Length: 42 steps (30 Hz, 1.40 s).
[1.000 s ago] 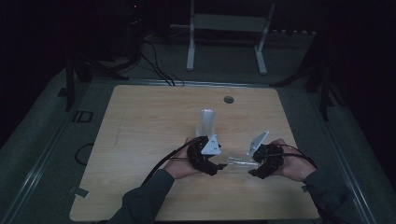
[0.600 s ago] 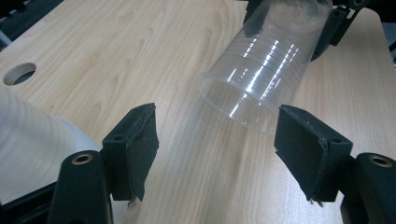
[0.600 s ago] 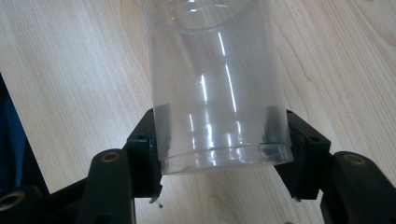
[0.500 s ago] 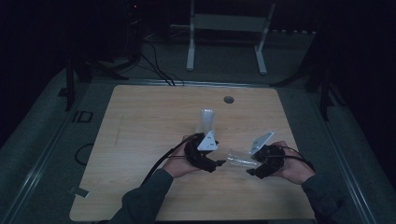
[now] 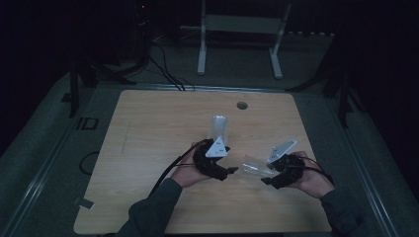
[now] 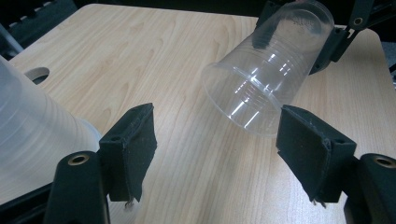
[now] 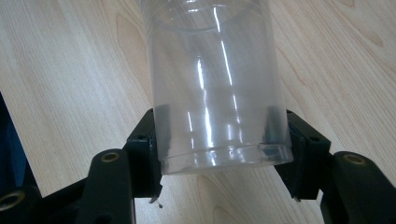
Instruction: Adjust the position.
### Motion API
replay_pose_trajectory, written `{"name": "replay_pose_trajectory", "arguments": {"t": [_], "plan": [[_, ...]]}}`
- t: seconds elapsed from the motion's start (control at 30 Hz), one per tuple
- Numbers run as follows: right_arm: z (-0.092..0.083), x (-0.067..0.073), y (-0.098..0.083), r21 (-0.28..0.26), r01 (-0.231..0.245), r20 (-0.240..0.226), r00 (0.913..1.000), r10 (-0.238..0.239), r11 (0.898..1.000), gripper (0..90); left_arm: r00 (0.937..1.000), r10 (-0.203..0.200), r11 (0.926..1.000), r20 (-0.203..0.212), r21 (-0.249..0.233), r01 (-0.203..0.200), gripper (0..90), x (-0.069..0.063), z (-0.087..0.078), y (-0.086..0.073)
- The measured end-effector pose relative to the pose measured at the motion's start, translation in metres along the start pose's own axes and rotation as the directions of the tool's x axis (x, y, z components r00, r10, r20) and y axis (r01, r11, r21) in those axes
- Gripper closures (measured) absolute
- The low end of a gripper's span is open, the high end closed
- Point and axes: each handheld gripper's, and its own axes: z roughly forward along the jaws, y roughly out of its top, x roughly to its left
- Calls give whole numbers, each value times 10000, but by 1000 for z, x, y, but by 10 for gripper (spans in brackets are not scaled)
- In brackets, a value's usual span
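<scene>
A clear plastic cup [image 5: 251,167] lies tilted above the wooden table [image 5: 148,143], its mouth turned toward my left gripper [image 5: 228,171]. My right gripper [image 7: 219,140] is shut on the cup [image 7: 215,84] near its base, one pad on each side. In the left gripper view the cup [image 6: 266,79] hangs just beyond my left gripper [image 6: 215,135], whose jaws have just been opening and stand apart with nothing between them. A frosted stack of cups [image 5: 219,129] stands upright behind the left hand and shows as the stack [image 6: 32,135] beside the left jaw.
A round cable hole [image 5: 242,105] sits in the table near its far edge. Beyond the table stand a white frame [image 5: 241,29] and loose cables [image 5: 163,69] on the dark floor. Bare tabletop spreads to the left and far side.
Both hands stay in almost the same place. The clear cup remains in the right gripper, just off the left gripper's tips.
</scene>
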Motion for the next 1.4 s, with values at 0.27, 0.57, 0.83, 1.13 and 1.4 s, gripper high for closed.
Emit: {"name": "replay_pose_trajectory", "arguments": {"t": [0.27,0.57,0.83,1.13,1.4], "plan": [[-2,1,-7,-628,-454,95,9989,461,9970,413,10000,-36,9999,-39,-154,36,279,0,-2,0],[1,2,-16,-1315,-997,224,9944,1035,9863,413,9999,-102,9995,-105,-301,98,279,1,-3,1],[-1,3,-25,-2092,-1530,484,9848,1665,9658,413,9999,-99,9994,-125,-345,94,279,1,-3,2],[-4,6,-29,-2791,-1816,800,9741,2113,9429,413,9999,-133,9992,-105,-383,129,279,0,-3,2],[-6,9,-29,-3221,-1915,712,9716,2255,9271,413,9999,-114,9989,-101,-459,110,279,-1,-4,3]]}}
